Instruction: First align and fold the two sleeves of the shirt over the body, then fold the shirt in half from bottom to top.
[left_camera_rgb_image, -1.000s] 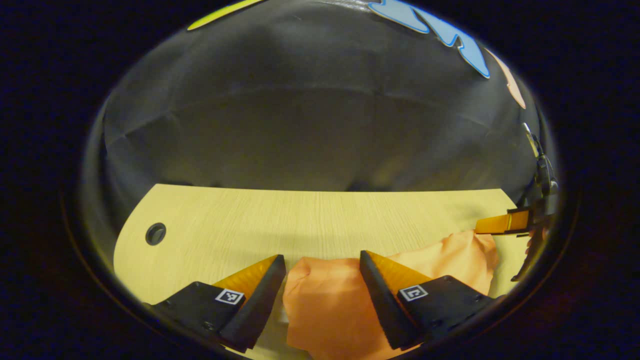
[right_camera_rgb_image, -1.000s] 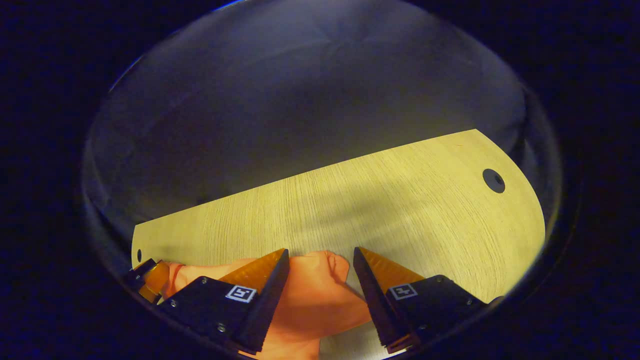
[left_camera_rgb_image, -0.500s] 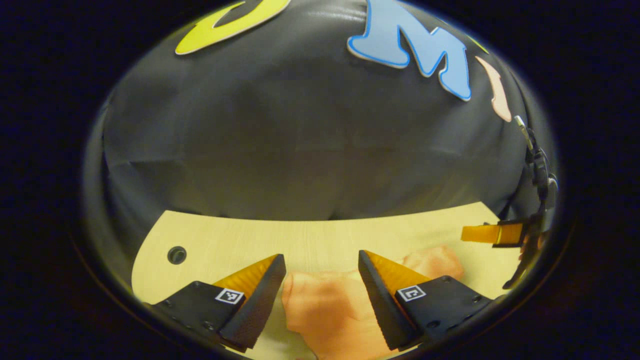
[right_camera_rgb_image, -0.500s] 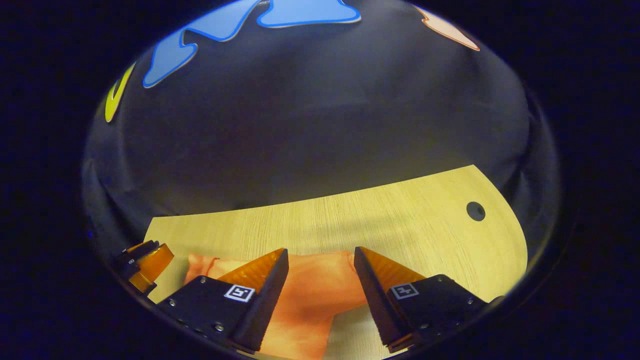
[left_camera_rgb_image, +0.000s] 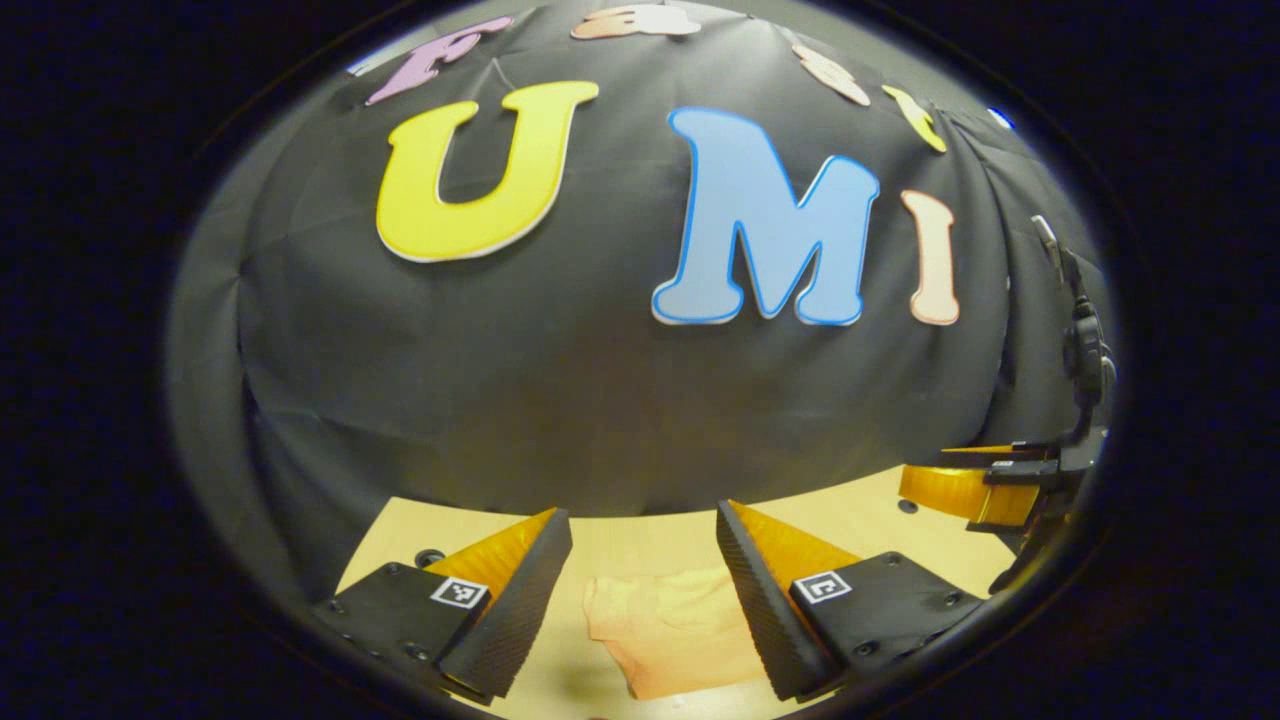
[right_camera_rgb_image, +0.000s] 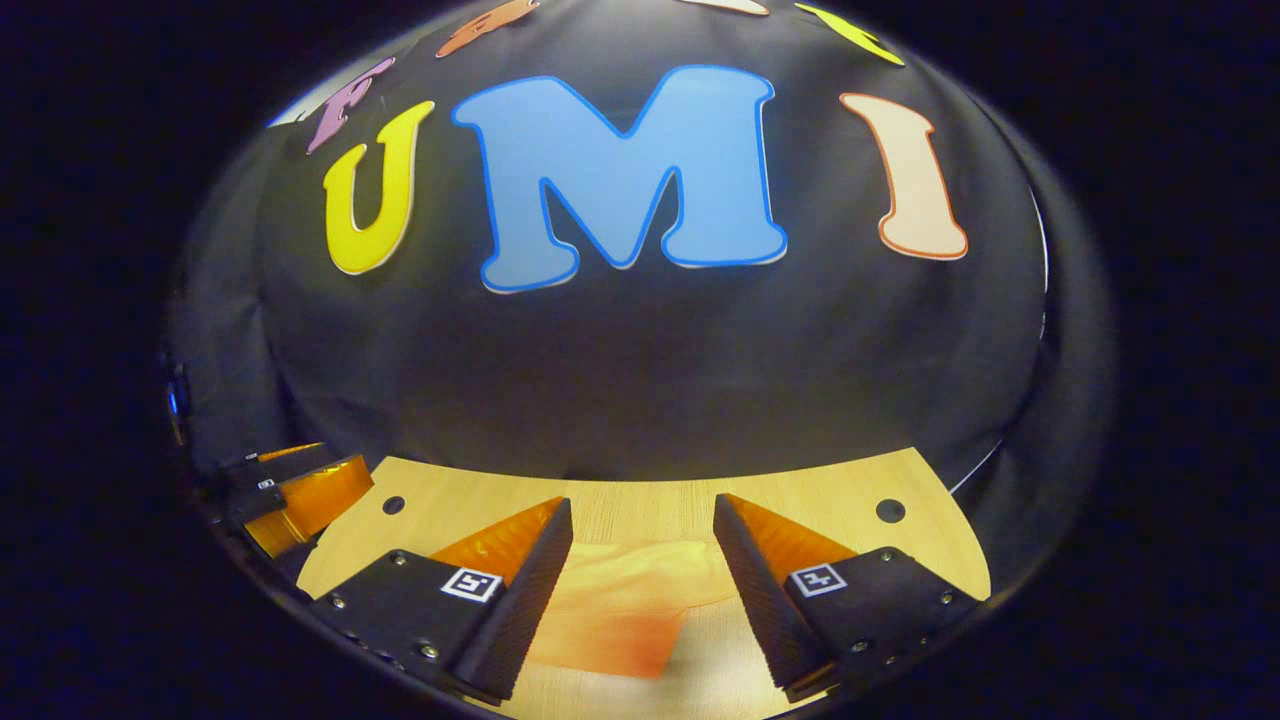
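The orange shirt (left_camera_rgb_image: 668, 625) lies folded on the pale wooden table (left_camera_rgb_image: 640, 540), low in the left gripper view, well below my raised left gripper (left_camera_rgb_image: 642, 525), which is open with nothing between its fingers. The same shirt (right_camera_rgb_image: 620, 605) lies on the table (right_camera_rgb_image: 820, 500) in the right gripper view, blurred, beneath my open right gripper (right_camera_rgb_image: 640, 512). Each gripper is apart from the cloth. The right gripper (left_camera_rgb_image: 985, 485) shows at the right edge of the left gripper view. The left gripper (right_camera_rgb_image: 295, 490) shows at the left edge of the right gripper view.
The booth's black cloth wall (left_camera_rgb_image: 600, 380) rises right behind the table's far edge. Small round holes sit in the tabletop near its corners (right_camera_rgb_image: 890, 510) (right_camera_rgb_image: 393, 505) (left_camera_rgb_image: 430, 556).
Both grippers have lifted and tilted up away from the shirt, which now looks smaller and farther below. More wall and less table shows in both views. Both grippers stayed open.
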